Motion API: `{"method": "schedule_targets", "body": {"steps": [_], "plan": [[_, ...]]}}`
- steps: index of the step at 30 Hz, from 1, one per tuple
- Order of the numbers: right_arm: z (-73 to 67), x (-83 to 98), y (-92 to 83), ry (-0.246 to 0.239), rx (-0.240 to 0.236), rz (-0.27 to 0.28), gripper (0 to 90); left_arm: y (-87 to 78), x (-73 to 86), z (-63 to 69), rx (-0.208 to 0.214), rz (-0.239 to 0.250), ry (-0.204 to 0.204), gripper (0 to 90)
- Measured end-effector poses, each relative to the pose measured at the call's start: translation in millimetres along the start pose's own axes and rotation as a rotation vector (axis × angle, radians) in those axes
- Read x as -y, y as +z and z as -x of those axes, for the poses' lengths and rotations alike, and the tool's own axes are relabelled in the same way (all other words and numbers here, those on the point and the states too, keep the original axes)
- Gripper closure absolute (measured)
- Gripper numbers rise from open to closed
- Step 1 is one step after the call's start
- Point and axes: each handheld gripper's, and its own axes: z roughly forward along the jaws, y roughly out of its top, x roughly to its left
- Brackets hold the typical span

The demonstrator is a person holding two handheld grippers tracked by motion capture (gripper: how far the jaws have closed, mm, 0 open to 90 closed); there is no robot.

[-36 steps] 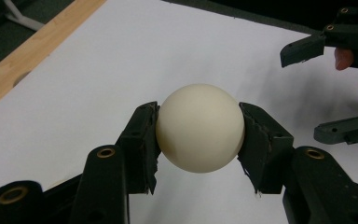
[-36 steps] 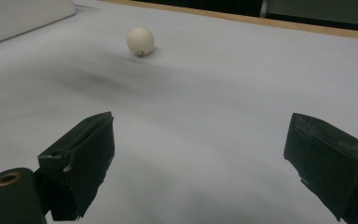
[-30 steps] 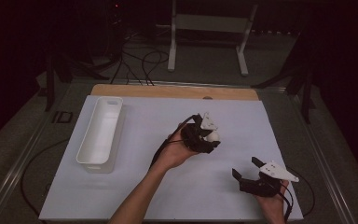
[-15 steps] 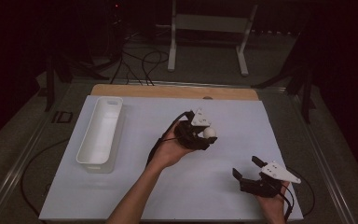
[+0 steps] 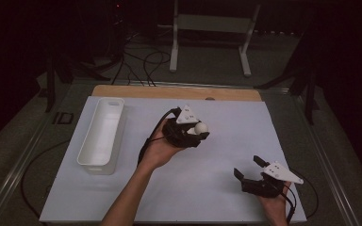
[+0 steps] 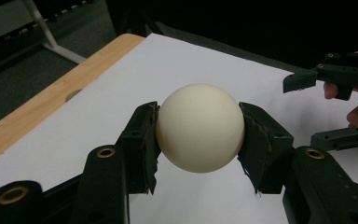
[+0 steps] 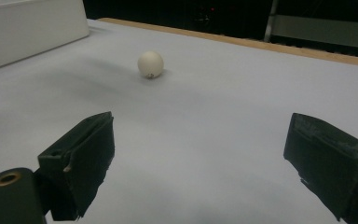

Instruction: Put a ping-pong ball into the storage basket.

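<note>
Left gripper [image 5: 199, 133] clamped on ball [image 6: 199, 127] above the white mat [image 5: 226, 117], mid-table: smooth, matte, off-white, possibly a ping-pong ball. Right gripper [image 5: 248, 167] jaws wide apart, nothing between.

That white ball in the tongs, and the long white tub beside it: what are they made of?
The ball looks like smooth, matte cream plastic, evenly round with no seam in sight; it could be a table-tennis ball. The left tongs pinch it between worn black pads, probably rubber or foam. The tub seems thin moulded white plastic with a rolled rim.
</note>
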Motion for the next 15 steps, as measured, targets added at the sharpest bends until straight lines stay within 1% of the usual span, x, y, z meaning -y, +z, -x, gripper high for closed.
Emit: {"method": "schedule_targets", "body": {"steps": [4,6,7,15], "plan": [[0.3,-0.5,0.4,-0.005,-0.001,0.004,8.4,-6.9,2.6,-1.9,-0.01,0.004,-0.005,51.1],[0.2,-0.6,0.6,-0.005,-0.001,0.004,8.4,-6.9,2.6,-1.9,-0.01,0.004,-0.005,51.1],[0.2,-0.6,0.6,-0.005,-0.001,0.004,8.4,-10.3,5.0,-2.8,-0.018,0.0,-0.005,51.1],[1.3,-3.5,3.3,-0.01,-0.005,0.011,8.4,-23.1,12.0,-7.6,-0.039,0.004,-0.016,51.1]]}}
